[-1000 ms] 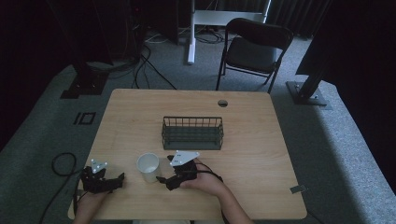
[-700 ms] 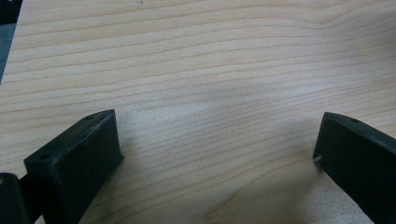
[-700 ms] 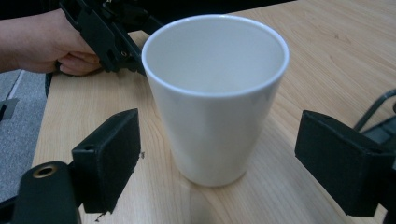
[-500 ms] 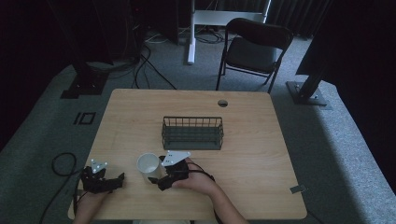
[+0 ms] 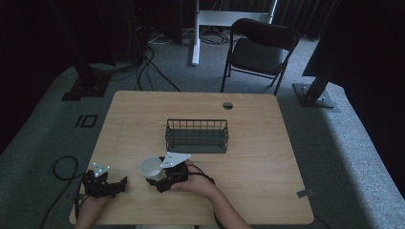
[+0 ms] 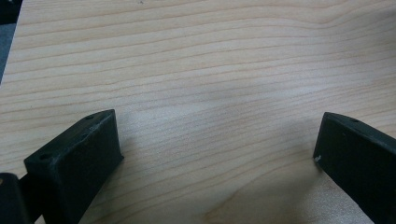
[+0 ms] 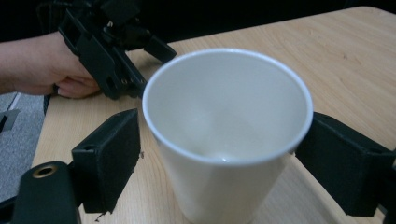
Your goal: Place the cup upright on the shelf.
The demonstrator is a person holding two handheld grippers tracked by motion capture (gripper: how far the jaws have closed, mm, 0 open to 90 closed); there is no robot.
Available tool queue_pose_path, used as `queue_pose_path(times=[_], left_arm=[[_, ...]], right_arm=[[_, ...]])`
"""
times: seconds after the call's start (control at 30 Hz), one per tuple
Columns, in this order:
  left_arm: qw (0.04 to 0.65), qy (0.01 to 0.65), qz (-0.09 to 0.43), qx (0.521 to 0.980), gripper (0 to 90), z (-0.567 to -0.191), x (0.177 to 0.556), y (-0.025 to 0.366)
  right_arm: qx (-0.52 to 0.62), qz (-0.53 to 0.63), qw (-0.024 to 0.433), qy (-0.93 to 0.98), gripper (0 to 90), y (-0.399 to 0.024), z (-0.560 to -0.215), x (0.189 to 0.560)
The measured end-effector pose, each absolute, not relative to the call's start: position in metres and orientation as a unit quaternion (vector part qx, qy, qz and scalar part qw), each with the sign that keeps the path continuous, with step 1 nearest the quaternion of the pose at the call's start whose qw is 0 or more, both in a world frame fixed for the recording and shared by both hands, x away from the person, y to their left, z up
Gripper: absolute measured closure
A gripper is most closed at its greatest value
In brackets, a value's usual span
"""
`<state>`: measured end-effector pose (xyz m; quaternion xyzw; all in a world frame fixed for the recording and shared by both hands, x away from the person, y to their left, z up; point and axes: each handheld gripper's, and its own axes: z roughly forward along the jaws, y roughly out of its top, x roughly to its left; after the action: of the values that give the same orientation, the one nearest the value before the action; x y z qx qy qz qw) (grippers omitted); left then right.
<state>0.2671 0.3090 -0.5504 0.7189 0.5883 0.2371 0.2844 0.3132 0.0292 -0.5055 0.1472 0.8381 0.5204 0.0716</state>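
White cup stands between right gripper's fingers.

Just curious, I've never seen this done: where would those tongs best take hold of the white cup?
Probably across the cup's wall below the rim, coming in level from the side. It stands upright and open-topped, widening upward, so a mid-height squeeze should hold. The right tongs already straddle it, jaws open on either side.

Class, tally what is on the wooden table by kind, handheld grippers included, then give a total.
White foam cup: 1
Black wire basket: 1
Handheld grippers: 2, the left gripper and the right gripper
Total: 4
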Motion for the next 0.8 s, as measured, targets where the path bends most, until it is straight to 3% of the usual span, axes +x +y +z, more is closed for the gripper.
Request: queue_pose_path(times=[0.6, 0.67, 0.8], left_arm=[[0.285, 0.586, 0.236, 0.721, 0.8, -0.55, 0.267, 0.31], [0.285, 0.586, 0.236, 0.721, 0.7, -0.55, 0.267, 0.31], [0.285, 0.586, 0.236, 0.721, 0.7, -0.55, 0.267, 0.31]], right_arm=[[0.144, 0.532, 0.076, 0.831, 14.6, 0.04, -0.502, 0.314], [0.143, 0.531, 0.084, 0.831, 19.1, 0.041, -0.502, 0.313], [0.144, 0.529, 0.091, 0.831, 19.7, 0.041, -0.501, 0.313]])
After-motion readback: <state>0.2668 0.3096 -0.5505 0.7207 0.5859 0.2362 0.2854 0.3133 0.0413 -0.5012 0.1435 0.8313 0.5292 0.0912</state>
